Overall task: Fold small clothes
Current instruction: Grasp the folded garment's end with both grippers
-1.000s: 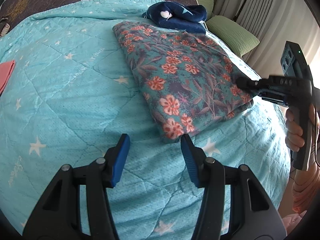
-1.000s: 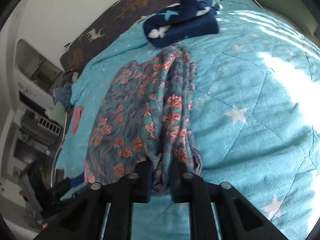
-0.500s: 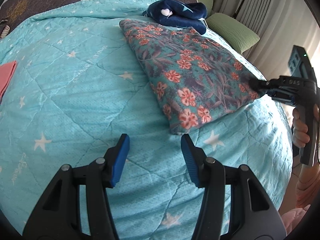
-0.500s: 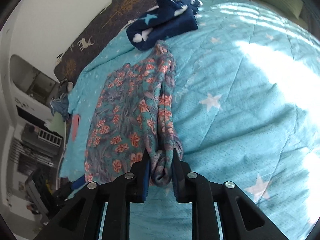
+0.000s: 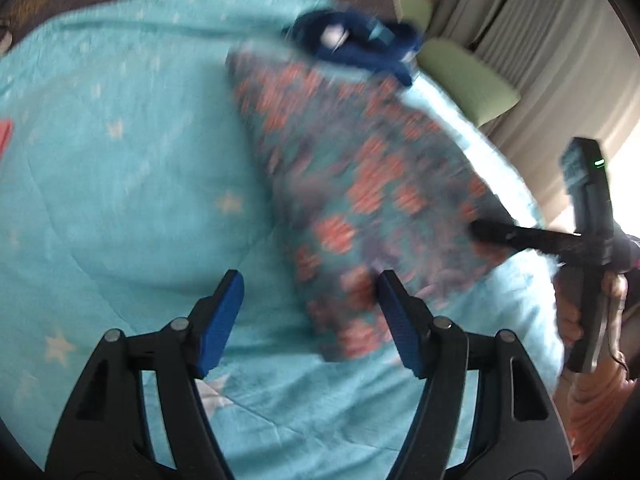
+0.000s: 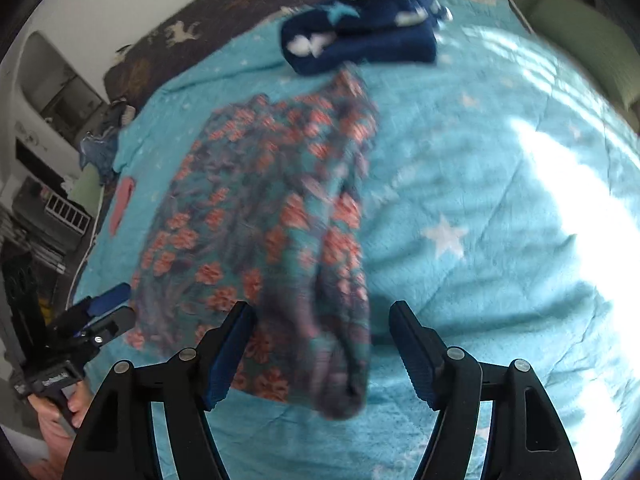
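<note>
A folded teal garment with orange flowers (image 5: 360,184) lies on the turquoise star quilt (image 5: 120,168); it also shows in the right wrist view (image 6: 260,232), blurred by motion. My left gripper (image 5: 310,312) is open and empty, its right finger at the garment's near corner. My right gripper (image 6: 322,340) is open, its fingers on either side of the garment's bunched near end without touching it. In the left wrist view the right gripper (image 5: 480,228) is at the garment's right edge. In the right wrist view the left gripper (image 6: 110,300) is at the garment's left corner.
A folded navy garment with white and blue shapes (image 6: 360,36) lies beyond the floral one. A pink cloth (image 6: 122,204) lies at the quilt's far left. Green cushions (image 5: 468,76) and curtains stand past the bed's right side. Shelves stand at the left (image 6: 44,128).
My right gripper has opened and let go of the floral garment's bunched end. My left gripper has moved right, closer to the garment's near corner. Both views are now motion-blurred.
</note>
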`<state>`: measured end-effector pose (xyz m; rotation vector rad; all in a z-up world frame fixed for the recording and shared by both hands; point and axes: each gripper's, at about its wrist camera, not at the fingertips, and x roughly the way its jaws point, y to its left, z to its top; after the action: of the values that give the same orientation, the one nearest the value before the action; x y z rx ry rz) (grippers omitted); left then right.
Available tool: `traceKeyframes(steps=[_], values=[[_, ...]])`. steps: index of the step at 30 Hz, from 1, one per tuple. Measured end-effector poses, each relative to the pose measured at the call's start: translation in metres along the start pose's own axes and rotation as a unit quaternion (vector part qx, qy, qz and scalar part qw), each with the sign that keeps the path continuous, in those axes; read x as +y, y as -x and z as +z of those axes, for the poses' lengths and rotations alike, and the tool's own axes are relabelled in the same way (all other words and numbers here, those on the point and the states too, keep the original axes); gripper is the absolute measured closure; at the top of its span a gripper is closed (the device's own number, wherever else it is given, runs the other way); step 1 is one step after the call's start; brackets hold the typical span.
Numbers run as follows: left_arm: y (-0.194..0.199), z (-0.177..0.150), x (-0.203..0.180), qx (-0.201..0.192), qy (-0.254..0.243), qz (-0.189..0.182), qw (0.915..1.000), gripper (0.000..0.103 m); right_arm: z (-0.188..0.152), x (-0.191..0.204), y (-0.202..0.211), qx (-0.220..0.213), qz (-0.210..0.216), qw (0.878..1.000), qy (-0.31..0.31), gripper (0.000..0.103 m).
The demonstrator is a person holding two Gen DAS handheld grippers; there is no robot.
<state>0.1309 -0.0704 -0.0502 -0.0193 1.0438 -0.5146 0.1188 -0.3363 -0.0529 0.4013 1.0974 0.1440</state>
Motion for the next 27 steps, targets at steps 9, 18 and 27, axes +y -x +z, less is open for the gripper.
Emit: traceKeyframes(steps=[9, 18, 27], values=[[0.013, 0.0, -0.013, -0.022, -0.026, -0.026, 0.9991, 0.033, -0.001, -0.004, 0.006, -0.006, 0.01, 1.0, 0.013, 0.031], [0.003, 0.011, -0.006, -0.015, -0.004, -0.027, 0.9995, 0.033, 0.003, 0.009, 0.001, -0.009, 0.02, 1.0, 0.02, 0.031], [-0.007, 0.032, 0.002, -0.008, 0.003, -0.03, 0.9995, 0.033, 0.025, 0.006, -0.005, -0.005, 0.02, 0.999, 0.026, 0.031]])
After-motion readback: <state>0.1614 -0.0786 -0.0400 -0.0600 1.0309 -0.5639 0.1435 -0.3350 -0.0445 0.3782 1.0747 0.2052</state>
